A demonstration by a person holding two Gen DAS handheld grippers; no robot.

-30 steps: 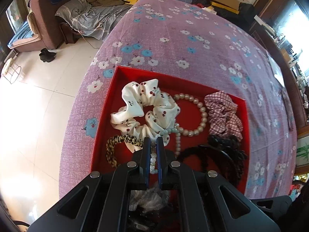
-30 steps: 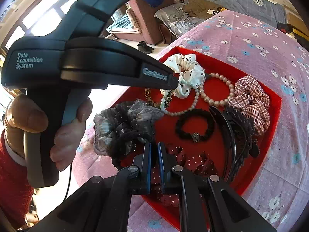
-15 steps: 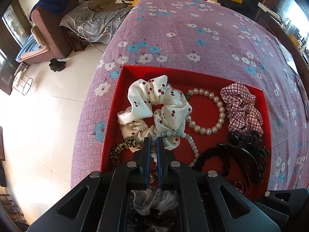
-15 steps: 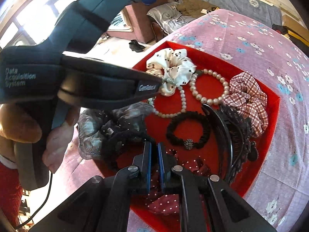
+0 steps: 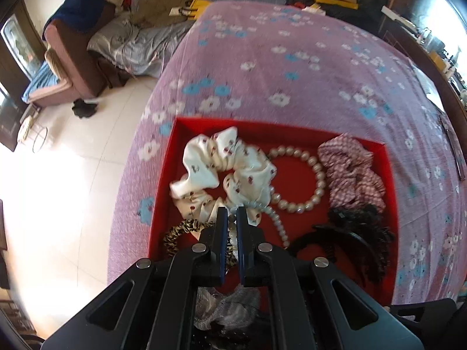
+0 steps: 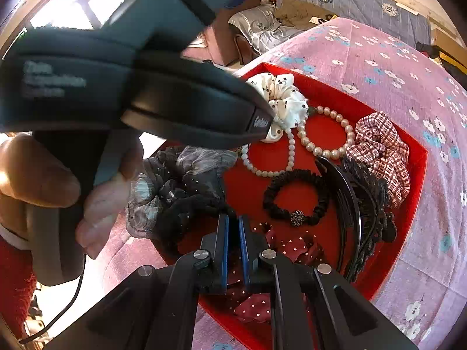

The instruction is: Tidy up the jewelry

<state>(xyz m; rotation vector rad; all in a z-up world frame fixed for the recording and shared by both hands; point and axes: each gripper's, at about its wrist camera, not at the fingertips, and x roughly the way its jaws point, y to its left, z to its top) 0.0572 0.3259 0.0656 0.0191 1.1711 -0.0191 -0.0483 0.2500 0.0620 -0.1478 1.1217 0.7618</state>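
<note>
So the left tongs (image 5: 231, 217) are clamped on the pale bead strand (image 5: 273, 218), and compared with a second back the strand looks pulled out from under the white cherry-print scrunchie (image 5: 224, 169). It now trails off to the right of the tips instead of sitting bunched in front of them. The left-wrist view is a bit smeared, so I'd only say "probably" on whether the beads are lifted clear of the red tray (image 5: 163, 204) or just dragged.

The right tongs (image 6: 232, 224) are together on nothing that I can see and haven't really budged, hanging over the dark red dotted scrunchie (image 6: 292, 248) with the black sheer scrunchie (image 6: 181, 189) to their left.

Everything else, like the pearl bracelet (image 5: 303, 180) just ahead and right of the left tips, sits in the tray. My read: the strand's getting separated out so it can be laid somewhere tidier.
</note>
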